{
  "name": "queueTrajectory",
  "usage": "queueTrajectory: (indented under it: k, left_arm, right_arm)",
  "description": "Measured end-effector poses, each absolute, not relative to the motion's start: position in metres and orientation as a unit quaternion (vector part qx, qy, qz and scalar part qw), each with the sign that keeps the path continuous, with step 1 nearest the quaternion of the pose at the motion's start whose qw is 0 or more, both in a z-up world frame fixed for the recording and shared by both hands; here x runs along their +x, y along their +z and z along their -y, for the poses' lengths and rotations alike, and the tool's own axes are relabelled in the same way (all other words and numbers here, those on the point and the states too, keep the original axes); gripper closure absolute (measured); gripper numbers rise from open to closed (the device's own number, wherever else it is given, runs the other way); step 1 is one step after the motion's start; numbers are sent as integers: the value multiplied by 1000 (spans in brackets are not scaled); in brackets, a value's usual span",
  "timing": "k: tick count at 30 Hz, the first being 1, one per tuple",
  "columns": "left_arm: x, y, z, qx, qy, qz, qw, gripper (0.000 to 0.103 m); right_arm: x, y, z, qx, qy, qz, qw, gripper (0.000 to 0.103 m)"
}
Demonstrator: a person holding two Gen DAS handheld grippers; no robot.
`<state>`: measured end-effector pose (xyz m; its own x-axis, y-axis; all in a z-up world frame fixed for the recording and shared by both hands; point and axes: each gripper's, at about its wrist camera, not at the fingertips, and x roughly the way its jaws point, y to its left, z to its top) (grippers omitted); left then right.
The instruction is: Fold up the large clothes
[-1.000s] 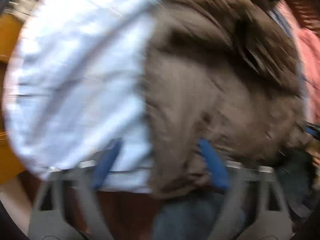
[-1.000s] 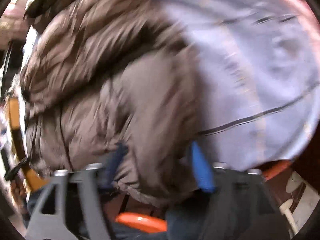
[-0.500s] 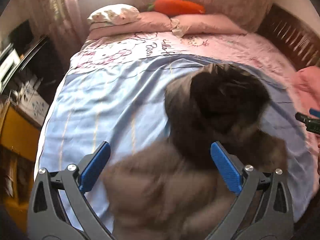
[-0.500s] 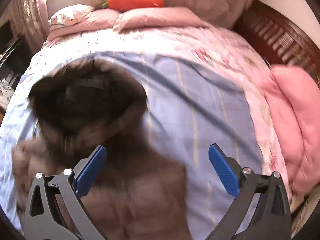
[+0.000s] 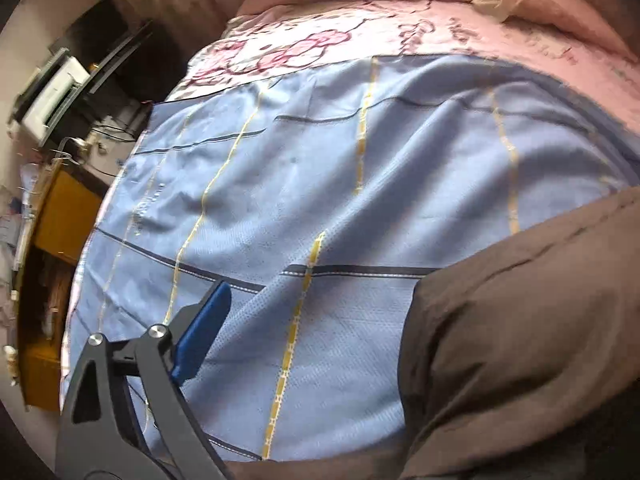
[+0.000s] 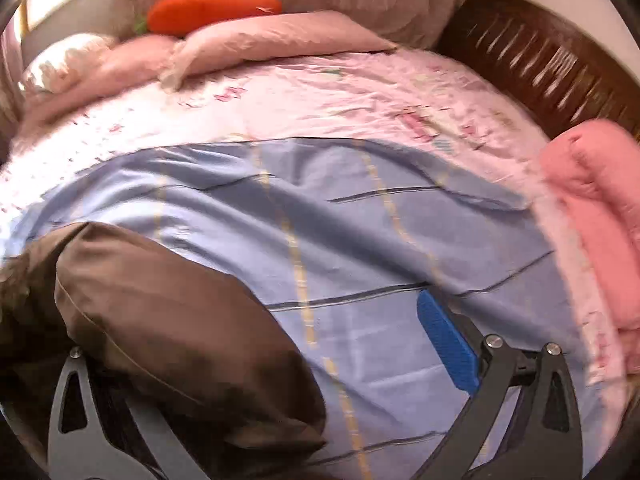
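A brown puffer jacket (image 5: 520, 332) lies on the blue sheet (image 5: 320, 168) of a bed. In the left wrist view it fills the lower right and hides my right-hand finger; only the left blue finger pad (image 5: 202, 336) shows. My left gripper (image 5: 320, 360) looks open. In the right wrist view the jacket (image 6: 168, 320) covers the lower left and my left-hand finger; the right blue pad (image 6: 448, 348) shows. My right gripper (image 6: 280, 360) looks open over the jacket's edge.
A pink floral bedsheet (image 6: 320, 92), pink pillows (image 6: 260, 36) and an orange carrot cushion (image 6: 208, 10) lie at the bed's head. A rolled pink blanket (image 6: 600, 208) lies at the right by the wooden bed frame (image 6: 540, 60). A yellow cabinet (image 5: 60, 216) and shelves stand left.
Both grippers opened and let go of the jacket, which dropped onto the blue sheet. Both grippers then came lower and closer to its edges, the left swinging left, the right swinging right.
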<state>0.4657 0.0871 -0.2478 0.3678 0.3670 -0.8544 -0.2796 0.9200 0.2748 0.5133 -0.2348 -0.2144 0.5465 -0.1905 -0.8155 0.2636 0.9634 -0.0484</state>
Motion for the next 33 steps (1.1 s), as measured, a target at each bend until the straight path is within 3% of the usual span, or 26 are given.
queueTrajectory:
  k: [1, 2, 3, 4, 7, 12, 19, 21, 24, 26, 29, 31, 33]
  left_arm:
    - [464, -244, -85, 27, 188, -520, 833, 18]
    - [456, -231, -84, -2, 159, -501, 851, 25]
    - [453, -223, -80, -8, 145, -487, 861, 34]
    - [442, -208, -78, -5, 133, -466, 875, 35]
    - [404, -173, -77, 25, 109, -413, 904, 34]
    - [308, -142, -95, 49, 57, -390, 918, 25]
    - [159, -159, -102, 46, 11, -432, 901, 18]
    - [128, -181, -106, 27, 9, -464, 885, 16]
    - [112, -204, -103, 85, -8, -508, 857, 15]
    - [104, -204, -102, 95, -13, -515, 852, 15]
    - [86, -188, -88, 131, -27, -508, 851, 14]
    - [77, -179, -75, 170, -21, -492, 853, 8]
    - [75, -176, -61, 209, -18, -461, 862, 5]
  right_arm:
    - [509, -212, 233, 58, -92, -448, 887, 46]
    - [504, -208, 232, 72, -57, -444, 891, 79]
    - [497, -201, 231, 77, -35, -438, 895, 79]
    - [487, -191, 231, 77, -26, -421, 904, 83]
    - [447, -158, 241, 72, 26, -360, 930, 84]
    - [357, -128, 264, 91, 112, -355, 924, 84]
    - [182, -139, 259, 53, 148, -437, 885, 83]
    - [150, -155, 251, 45, 149, -464, 872, 83]
    - [136, -191, 230, 0, 142, -525, 839, 83]
    - [130, -208, 220, -25, 140, -539, 830, 81]
    - [125, -224, 207, -72, 128, -556, 818, 68]
    - [119, -221, 202, -86, 115, -556, 819, 52]
    - [109, -214, 199, -90, 105, -559, 818, 16]
